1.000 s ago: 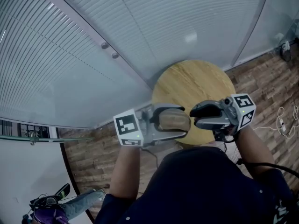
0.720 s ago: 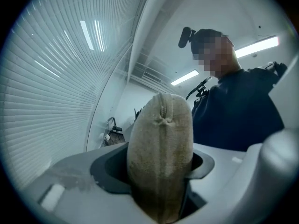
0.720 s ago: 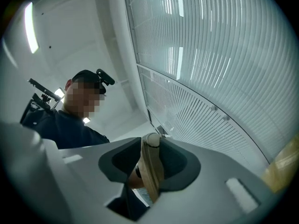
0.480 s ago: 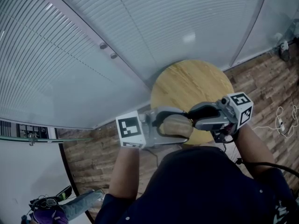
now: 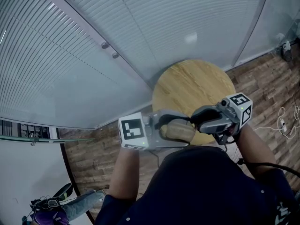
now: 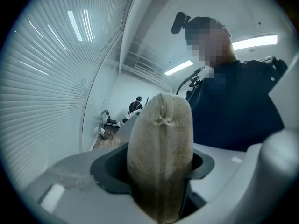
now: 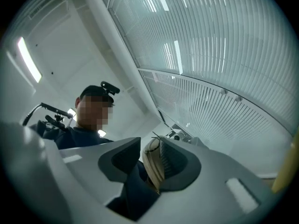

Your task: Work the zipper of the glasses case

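Note:
In the head view, the beige fabric glasses case (image 5: 176, 131) is held in the air in front of the person's chest, above the near edge of the round wooden table (image 5: 192, 86). My left gripper (image 5: 187, 131) is shut on it from the left. In the left gripper view the case (image 6: 160, 162) stands up between the two pads, its seam facing the camera. My right gripper (image 5: 197, 120) meets the case's right end. In the right gripper view that end (image 7: 153, 164) lies against one pad, a gap shows to the other, and the right gripper (image 7: 148, 147) stands open.
Curved slatted glass walls (image 5: 140, 22) stand behind the table. Wooden flooring (image 5: 272, 83) lies to the right, with white cables (image 5: 283, 123) on it. The person's dark shirt (image 5: 211, 186) fills the lower part of the head view.
The left gripper and the case have sunk a little and shifted right in the head view. The right gripper has rolled slightly at the case's end and kept its place.

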Demonstrator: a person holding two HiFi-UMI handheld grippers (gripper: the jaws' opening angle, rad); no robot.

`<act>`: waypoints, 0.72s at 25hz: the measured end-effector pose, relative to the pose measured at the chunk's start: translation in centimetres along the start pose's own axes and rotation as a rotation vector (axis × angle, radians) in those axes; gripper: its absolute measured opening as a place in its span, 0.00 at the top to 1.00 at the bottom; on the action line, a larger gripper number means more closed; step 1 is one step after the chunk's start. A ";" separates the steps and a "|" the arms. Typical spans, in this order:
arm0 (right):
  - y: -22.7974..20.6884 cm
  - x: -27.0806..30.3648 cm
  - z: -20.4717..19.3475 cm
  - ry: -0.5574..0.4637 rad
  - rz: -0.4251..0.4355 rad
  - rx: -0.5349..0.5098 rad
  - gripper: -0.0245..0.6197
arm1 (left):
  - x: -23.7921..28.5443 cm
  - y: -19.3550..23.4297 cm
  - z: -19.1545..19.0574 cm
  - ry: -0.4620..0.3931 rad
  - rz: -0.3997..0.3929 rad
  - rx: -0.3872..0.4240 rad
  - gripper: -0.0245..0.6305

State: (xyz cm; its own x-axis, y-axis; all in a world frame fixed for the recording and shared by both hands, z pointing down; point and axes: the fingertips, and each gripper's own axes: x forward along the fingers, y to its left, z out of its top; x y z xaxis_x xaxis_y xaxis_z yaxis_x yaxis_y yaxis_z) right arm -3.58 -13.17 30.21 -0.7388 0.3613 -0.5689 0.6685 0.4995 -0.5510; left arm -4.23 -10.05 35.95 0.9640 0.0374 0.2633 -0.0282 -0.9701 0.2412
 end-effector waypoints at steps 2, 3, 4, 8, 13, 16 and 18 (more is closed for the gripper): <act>0.7 0.1 0.5 -0.037 0.054 0.012 0.75 | 0.4 0.0 0.6 -0.024 -0.006 0.003 0.49; 0.8 0.1 0.5 -0.032 0.056 0.004 0.75 | 0.5 0.0 0.7 -0.031 -0.008 0.001 0.49; 0.7 0.2 0.3 -0.016 0.037 -0.009 0.76 | 0.5 0.0 0.9 -0.036 -0.008 -0.006 0.49; -0.1 -0.4 0.1 -0.002 -0.044 -0.038 0.86 | 0.4 -0.3 1.2 -0.049 -0.003 -0.014 0.49; 0.1 -0.6 0.5 -0.028 -0.044 -0.048 0.91 | -0.3 0.0 2.1 -0.114 -0.006 -0.028 0.49; 0.1 -0.6 0.3 -0.013 -0.046 -0.061 0.91 | -0.7 0.5 2.2 -0.139 0.008 -0.041 0.49; 0.2 -0.6 0.2 -0.012 -0.049 -0.071 0.91 | -0.8 0.8 2.1 -0.144 0.028 -0.047 0.49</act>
State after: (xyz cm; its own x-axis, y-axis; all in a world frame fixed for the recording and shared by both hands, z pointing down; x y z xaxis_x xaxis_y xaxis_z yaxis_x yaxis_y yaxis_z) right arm -3.02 -13.44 30.28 -0.7693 0.3259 -0.5495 0.6234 0.5711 -0.5340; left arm -4.45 -11.32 34.00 0.9906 -0.0275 0.1342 -0.0646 -0.9577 0.2803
